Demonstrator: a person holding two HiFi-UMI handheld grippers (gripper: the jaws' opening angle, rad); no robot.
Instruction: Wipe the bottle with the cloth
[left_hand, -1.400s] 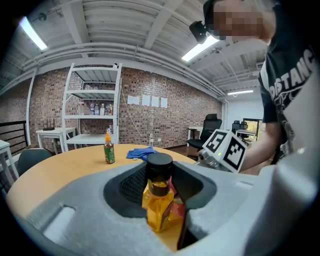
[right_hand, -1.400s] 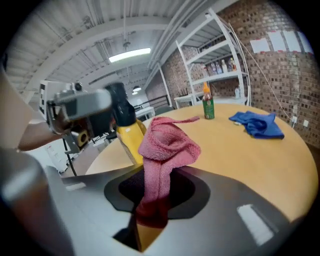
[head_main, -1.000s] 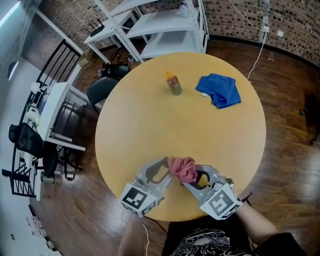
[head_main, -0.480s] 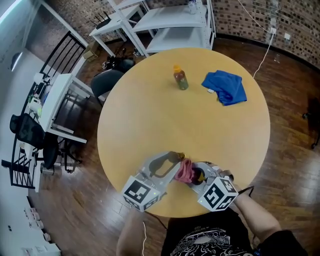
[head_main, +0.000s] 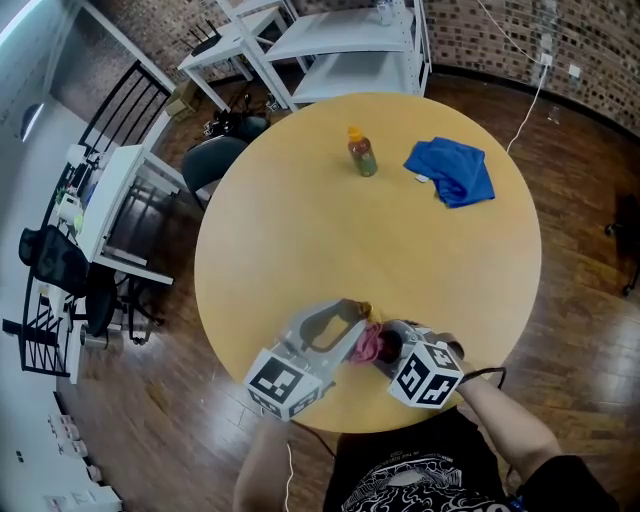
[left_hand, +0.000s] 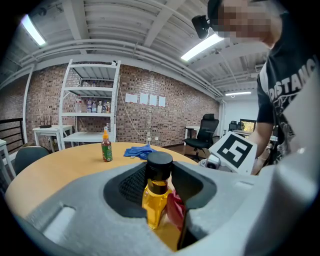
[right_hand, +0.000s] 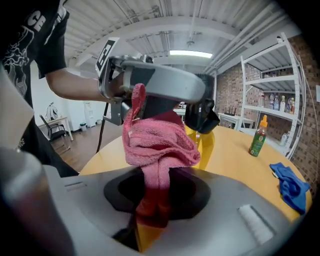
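Note:
My left gripper is shut on a small bottle of yellow liquid with a black cap, held upright near the table's front edge. In the right gripper view the same bottle stands just behind the cloth. My right gripper is shut on a bunched pink cloth, which lies against the bottle's side. From above, only a bit of the cloth shows between the two grippers. In the left gripper view the cloth sits low beside the bottle.
The round wooden table also carries a green sauce bottle with an orange cap and a crumpled blue cloth, both at the far side. White shelving and a dark chair stand beyond the table.
My right gripper has dropped lower and tilted down with the pink cloth, sliding it down along the bottle. The left gripper and the bottle have stayed put.

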